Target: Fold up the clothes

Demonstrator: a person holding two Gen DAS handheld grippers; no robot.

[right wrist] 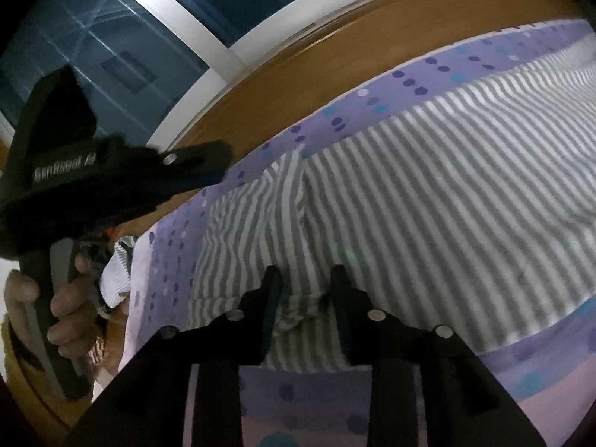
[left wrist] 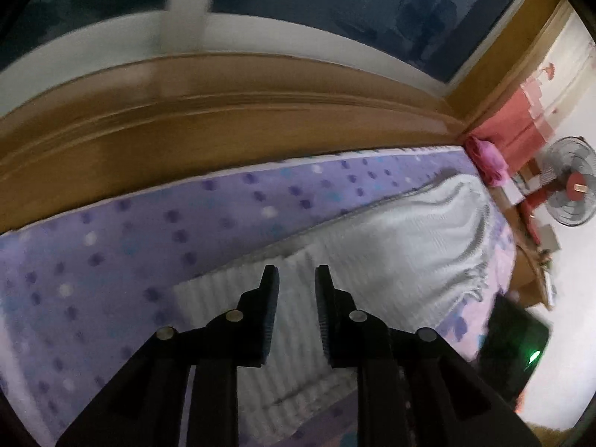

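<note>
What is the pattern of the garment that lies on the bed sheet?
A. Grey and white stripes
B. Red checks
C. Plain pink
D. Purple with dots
A: the garment shows narrow grey and white stripes, while the dots belong to the purple bed sheet beneath it.

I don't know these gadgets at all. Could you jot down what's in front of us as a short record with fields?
setting: bed with purple dotted sheet, wooden headboard, window behind
garment: grey-and-white striped shirt spread flat on the sheet
left gripper: jaws apart, empty, over the shirt
right gripper: jaws apart, empty, over the shirt's near edge
hand: holds the left gripper's handle
also seen: standing fan
</note>
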